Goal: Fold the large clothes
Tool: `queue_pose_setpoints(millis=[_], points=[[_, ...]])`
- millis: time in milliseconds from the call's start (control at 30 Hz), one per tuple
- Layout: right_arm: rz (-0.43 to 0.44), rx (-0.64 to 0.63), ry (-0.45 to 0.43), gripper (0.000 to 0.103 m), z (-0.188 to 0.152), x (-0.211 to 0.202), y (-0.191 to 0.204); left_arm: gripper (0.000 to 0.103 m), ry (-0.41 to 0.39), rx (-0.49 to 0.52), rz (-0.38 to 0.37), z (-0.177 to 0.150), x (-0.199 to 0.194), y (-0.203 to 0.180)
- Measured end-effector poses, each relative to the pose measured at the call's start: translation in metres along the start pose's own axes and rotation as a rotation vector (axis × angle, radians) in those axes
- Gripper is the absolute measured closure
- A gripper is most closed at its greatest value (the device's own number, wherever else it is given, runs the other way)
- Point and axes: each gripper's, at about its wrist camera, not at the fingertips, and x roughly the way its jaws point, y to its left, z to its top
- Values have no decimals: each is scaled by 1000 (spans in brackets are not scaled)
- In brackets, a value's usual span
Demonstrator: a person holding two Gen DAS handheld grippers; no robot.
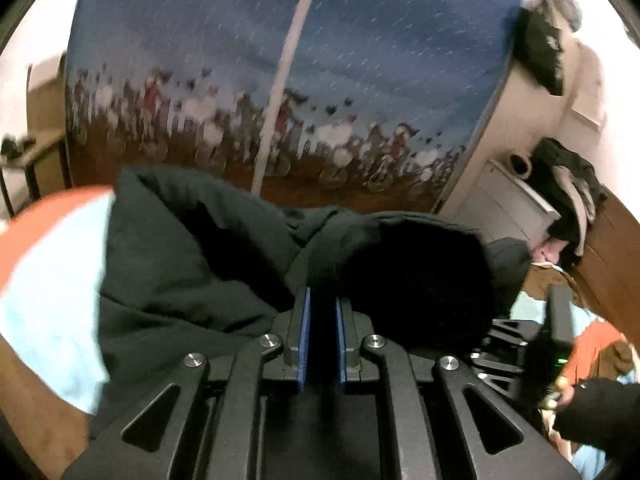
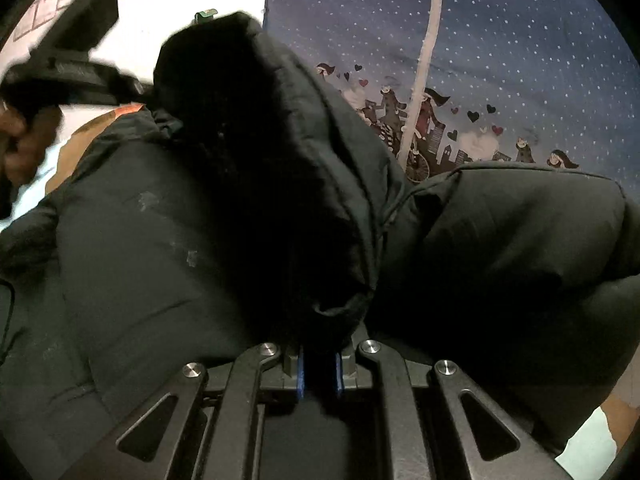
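Before the blue curtain (image 1: pixel 380 40), a black jacket (image 1: pixel 192 248) is held up by both tongs.
Left tongs (image 1: pixel 322 312) are clamped on a jacket fold; right tongs (image 2: pixel 320 350) are clamped on its dark bunched edge, the jacket bulging to either side.

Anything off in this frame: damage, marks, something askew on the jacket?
Only small things. The black puffer jacket carries pale smudges on its front panel in the right wrist view, looking like lint or dried marks. It is bunched, not flat, pinched in the right claw and the left claw. No tears visible.
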Motion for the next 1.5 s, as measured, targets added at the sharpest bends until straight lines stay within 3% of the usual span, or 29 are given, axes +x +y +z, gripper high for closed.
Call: queue_pose_setpoints(millis=[67,167,300,400,500,600,733,767,800,867,967,1033,1067,1100,1200,1367,1433,1500], points=[[-2,-1,0,93,1,2,-1,96,-54,32,-8,14,-20,-6],[-14,-13,-4,93,-1,-2,2,93,-51,46,-11,41,-17,-18],[-34,-28,-5,93,-2,-7,10,93,35,43,-24,65,28,-31],[-40,-23,-5,93,-7,-17,19,93,166,27,-33,57,71,-34],[-47,-15,-5,92,-6,-23,20,94,256,44,18,37,99,-34],[-26,48,-29,88,-3,-43,13,94,249,74,25,17,104,-29],[11,187,-138,83,7,-96,-12,94,243,101,8,7,103,-21],[6,204,-159,73,12,-104,-17,94,242,106,5,6,102,-22],[6,218,-186,56,21,-113,-22,94,235,112,5,4,102,-22],[23,272,-249,35,42,-123,-32,94,225,115,6,1,101,-23],[70,372,-217,33,76,-103,-45,94,207,119,5,-4,99,-23],[117,434,-184,43,90,-78,-52,94,200,137,4,-7,97,-24],[109,441,-143,70,93,-62,-53,94,200,146,4,-7,97,-25],[94,444,-74,88,92,-42,-53,94,199,157,3,-8,95,-25],[155,449,44,92,64,-16,-47,94,204,183,-30,-15,90,-21],[231,303,101,92,38,-17,-33,94,179,278,-64,-42,85,-23],[188,242,135,94,39,-6,-25,94,171,272,-62,-44,94,-21],[75,123,175,96,41,14,-11,97,164,266,-50,-40,109,-18]])
